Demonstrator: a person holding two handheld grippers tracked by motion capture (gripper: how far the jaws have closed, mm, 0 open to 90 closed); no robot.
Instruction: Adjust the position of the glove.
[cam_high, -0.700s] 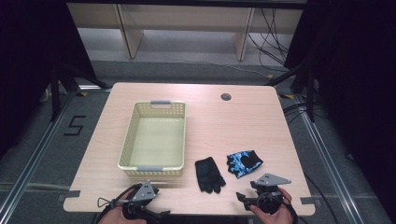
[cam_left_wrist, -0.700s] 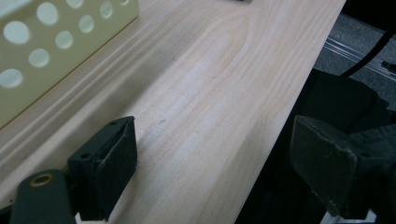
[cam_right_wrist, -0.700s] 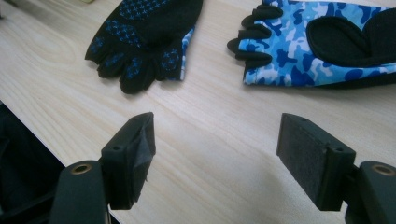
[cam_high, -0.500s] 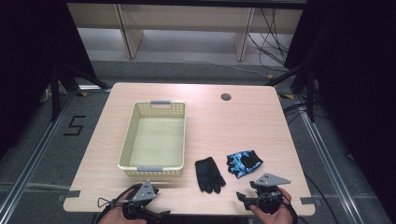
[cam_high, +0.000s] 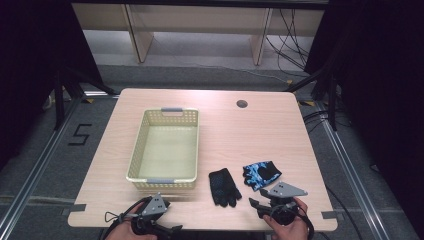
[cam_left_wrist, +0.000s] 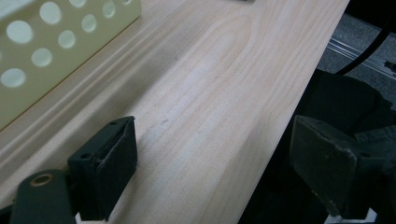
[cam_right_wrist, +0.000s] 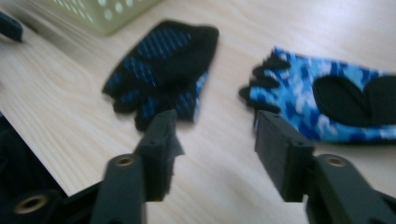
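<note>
Right tongs (cam_high: 256, 204) nudged leftward, gloves (cam_high: 224, 186) unmoved

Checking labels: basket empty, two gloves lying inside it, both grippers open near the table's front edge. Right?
Not quite. The two gloves lie on the table, right of the basket, not inside it: the black glove and the blue patterned glove, as the high view shows. The basket is empty; left gripper and right gripper are open near the front edge.

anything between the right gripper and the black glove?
Nothing. In the right gripper view, bare table lies between the open right gripper and the black glove. The blue glove lies off to the side.
</note>
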